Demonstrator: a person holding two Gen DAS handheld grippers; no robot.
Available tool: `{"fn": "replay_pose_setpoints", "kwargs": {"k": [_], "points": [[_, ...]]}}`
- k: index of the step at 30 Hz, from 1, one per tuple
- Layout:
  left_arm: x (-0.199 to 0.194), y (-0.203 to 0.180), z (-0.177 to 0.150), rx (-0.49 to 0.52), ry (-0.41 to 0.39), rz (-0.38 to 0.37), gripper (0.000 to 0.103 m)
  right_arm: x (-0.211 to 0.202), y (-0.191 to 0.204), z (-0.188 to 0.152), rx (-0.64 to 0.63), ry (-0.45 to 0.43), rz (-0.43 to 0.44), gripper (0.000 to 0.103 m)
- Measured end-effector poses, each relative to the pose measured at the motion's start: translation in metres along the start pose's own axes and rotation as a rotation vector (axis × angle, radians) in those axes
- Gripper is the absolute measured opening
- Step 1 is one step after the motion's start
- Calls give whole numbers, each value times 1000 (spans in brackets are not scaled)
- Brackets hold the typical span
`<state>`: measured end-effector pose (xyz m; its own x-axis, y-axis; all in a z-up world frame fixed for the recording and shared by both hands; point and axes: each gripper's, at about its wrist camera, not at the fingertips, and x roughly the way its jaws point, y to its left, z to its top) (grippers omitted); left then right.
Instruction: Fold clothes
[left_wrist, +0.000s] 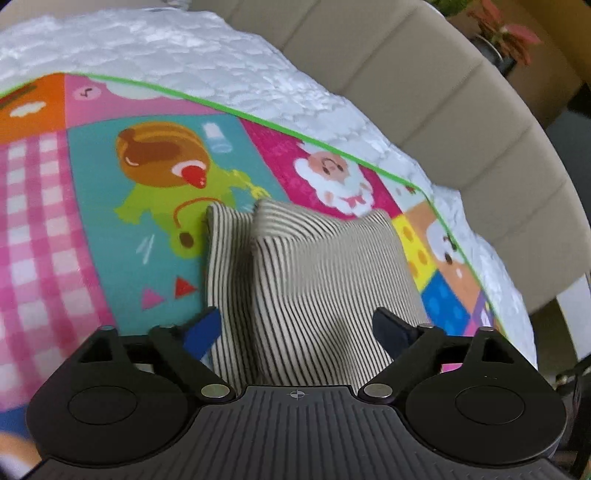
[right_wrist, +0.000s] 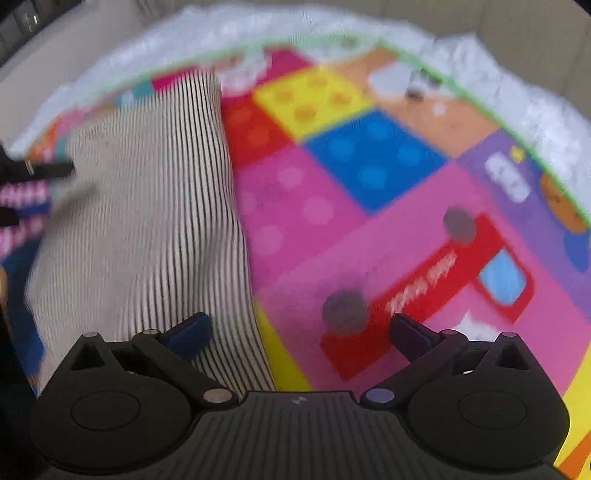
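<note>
Left gripper (left_wrist: 299, 328), black with blue pads: jaws spread wide, nothing pinched, poised over near end of folded cream-and-black striped cloth (left_wrist: 310, 280). Cloth lies between fingers and beyond, on bright cartoon-print play mat (left_wrist: 74, 206). Right gripper (right_wrist: 301, 332): jaws apart, empty; striped cloth under its left finger, stretching away leftward; right finger over bare mat.

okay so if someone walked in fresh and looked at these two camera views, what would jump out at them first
The bright cartoon-printed play mat in pink, teal and yellow fills both views, spread over a white quilted cover. On it lies a folded black-and-white striped garment, between the open left gripper's fingers in the left wrist view. The right gripper, also open, sits over the garment's right edge.
</note>
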<state>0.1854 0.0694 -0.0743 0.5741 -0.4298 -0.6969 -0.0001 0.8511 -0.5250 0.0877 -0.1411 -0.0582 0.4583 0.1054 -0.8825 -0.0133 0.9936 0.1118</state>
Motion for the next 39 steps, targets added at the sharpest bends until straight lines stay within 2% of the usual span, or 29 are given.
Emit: {"fn": "replay_pose_setpoints", "kwargs": {"k": [2, 4, 5, 6, 7, 8, 9, 10, 11, 12, 16, 18, 20, 23, 26, 28, 31, 34, 35, 37, 39], "points": [[2, 2, -1, -43, 39, -33, 94, -7, 2, 7, 1, -68, 47, 103], [8, 5, 2, -77, 57, -29, 94, -13, 4, 14, 1, -137, 94, 103], [11, 5, 4, -76, 56, -24, 90, -17, 5, 18, 2, -171, 117, 96], [14, 5, 6, -72, 54, -20, 84, -17, 6, 22, -1, -194, 138, 83], [16, 5, 9, -59, 51, -22, 78, -12, 10, 25, -12, -193, 154, 79], [20, 4, 12, -41, 53, -27, 63, -6, 14, 29, -22, -193, 169, 76], [24, 4, 15, -30, 57, -29, 57, -1, 18, 32, -32, -192, 185, 72], [29, 4, 17, -13, 62, -32, 55, 5, 21, 35, -38, -187, 194, 67], [34, 4, 19, 5, 67, -35, 51, 13, 22, 36, -35, -173, 187, 54], [40, 3, 21, 22, 71, -38, 51, 22, 22, 36, -32, -159, 181, 50], [59, -10, 37, 100, 81, -77, 51, 30, 12, 30, -4, -166, 151, 51], [71, -23, 45, 174, 88, -81, 52, 26, 8, 27, -25, -186, 106, 55], [80, -32, 48, 219, 92, -78, 52, 16, 5, 24, -32, -196, 96, 59], [86, -41, 50, 259, 95, -70, 53, 2, 4, 16, -15, -175, 140, 75], [82, -40, 48, 270, 94, -55, 55, -2, 11, 4, -7, -117, 166, 79], [78, -39, 48, 269, 94, -42, 55, 2, 18, -7, -28, -80, 128, 84], [69, -40, 45, 275, 92, 1, 57, 11, 26, -20, -63, -59, 54, 102], [48, -38, 38, 294, 102, 58, 68, 14, 27, -23, -50, -59, 29, 103], [38, -37, 32, 294, 110, 72, 75, 13, 24, -21, -24, -58, 40, 103], [16, -36, 19, 294, 127, 101, 80, 5, 15, -22, 45, -73, 46, 103], [-7, -33, 1, 275, 146, 92, 88, -5, 4, -25, 123, -97, 44, 103]]}}
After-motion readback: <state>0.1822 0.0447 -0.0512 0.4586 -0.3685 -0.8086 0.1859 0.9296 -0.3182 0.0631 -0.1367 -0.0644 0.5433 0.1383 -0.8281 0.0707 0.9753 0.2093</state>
